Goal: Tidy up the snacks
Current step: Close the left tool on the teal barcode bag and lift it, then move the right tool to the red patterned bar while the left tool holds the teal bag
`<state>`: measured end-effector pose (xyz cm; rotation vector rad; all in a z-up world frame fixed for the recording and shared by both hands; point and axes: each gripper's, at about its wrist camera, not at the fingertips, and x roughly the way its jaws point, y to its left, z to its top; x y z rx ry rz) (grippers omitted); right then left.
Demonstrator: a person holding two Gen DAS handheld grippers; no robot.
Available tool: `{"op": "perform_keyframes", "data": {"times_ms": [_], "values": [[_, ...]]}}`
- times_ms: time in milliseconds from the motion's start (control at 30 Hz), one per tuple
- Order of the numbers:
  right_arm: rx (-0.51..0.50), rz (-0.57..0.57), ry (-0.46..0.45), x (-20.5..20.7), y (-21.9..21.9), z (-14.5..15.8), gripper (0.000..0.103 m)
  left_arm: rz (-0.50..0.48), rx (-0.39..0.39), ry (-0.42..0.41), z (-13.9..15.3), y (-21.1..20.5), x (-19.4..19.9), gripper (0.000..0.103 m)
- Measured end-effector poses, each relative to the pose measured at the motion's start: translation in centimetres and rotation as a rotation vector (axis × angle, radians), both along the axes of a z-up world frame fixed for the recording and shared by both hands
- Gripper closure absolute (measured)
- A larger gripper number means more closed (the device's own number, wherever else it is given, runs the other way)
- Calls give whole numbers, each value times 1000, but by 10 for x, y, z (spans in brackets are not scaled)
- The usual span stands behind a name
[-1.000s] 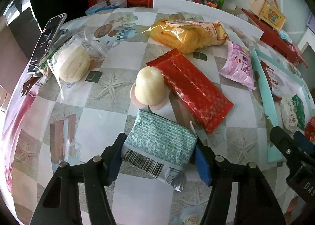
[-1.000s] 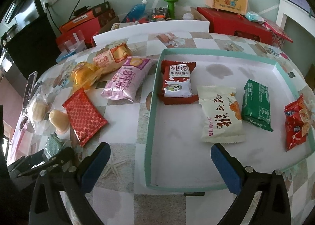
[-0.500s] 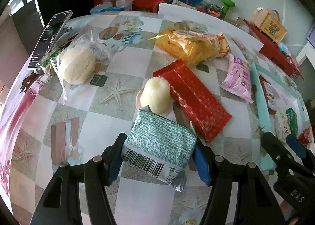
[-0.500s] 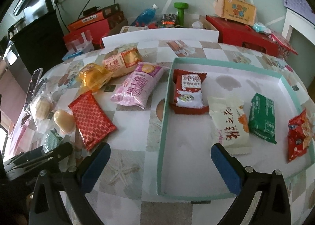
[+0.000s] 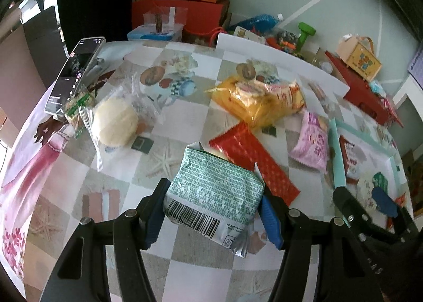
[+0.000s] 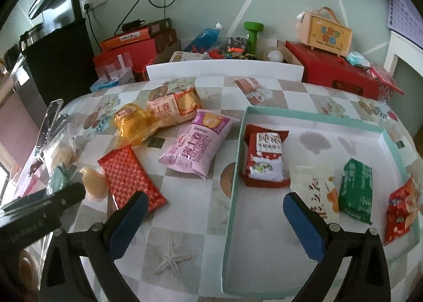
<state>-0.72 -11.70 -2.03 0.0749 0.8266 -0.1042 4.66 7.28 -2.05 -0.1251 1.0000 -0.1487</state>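
Note:
My left gripper (image 5: 212,213) is shut on a green and white snack packet (image 5: 215,191) and holds it above the table; the packet also shows at the left in the right wrist view (image 6: 58,176). My right gripper (image 6: 211,222) is open and empty, over the near left edge of the teal tray (image 6: 232,183). The tray holds a red and white packet (image 6: 264,159), a white packet (image 6: 317,196), a green packet (image 6: 355,191) and a red packet (image 6: 401,209). On the table lie a red wafer packet (image 6: 129,177), a pink packet (image 6: 198,143), an orange bag (image 6: 137,122) and a jelly cup (image 6: 92,181).
A bagged bun (image 5: 113,122) and a phone (image 5: 76,74) lie at the table's left edge. Red boxes (image 6: 330,69), a bottle (image 6: 206,37) and a green dumbbell (image 6: 252,35) stand behind a white board (image 6: 224,70) at the back.
My left gripper has lifted the green and white packet off the table, so it now covers the jelly cup. My right gripper has drawn back and up, with jaws still open.

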Motion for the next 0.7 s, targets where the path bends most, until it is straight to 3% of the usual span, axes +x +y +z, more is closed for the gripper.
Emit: {"op": "perform_keyframes", "data": {"times_ms": [300,700], "values": [[-10,83,11,23,24,-2,1,46,7,-53,18,9,27,38],[-67,232,156,55,82,-44,14,88,14,18,-6,32,46,38]]}}
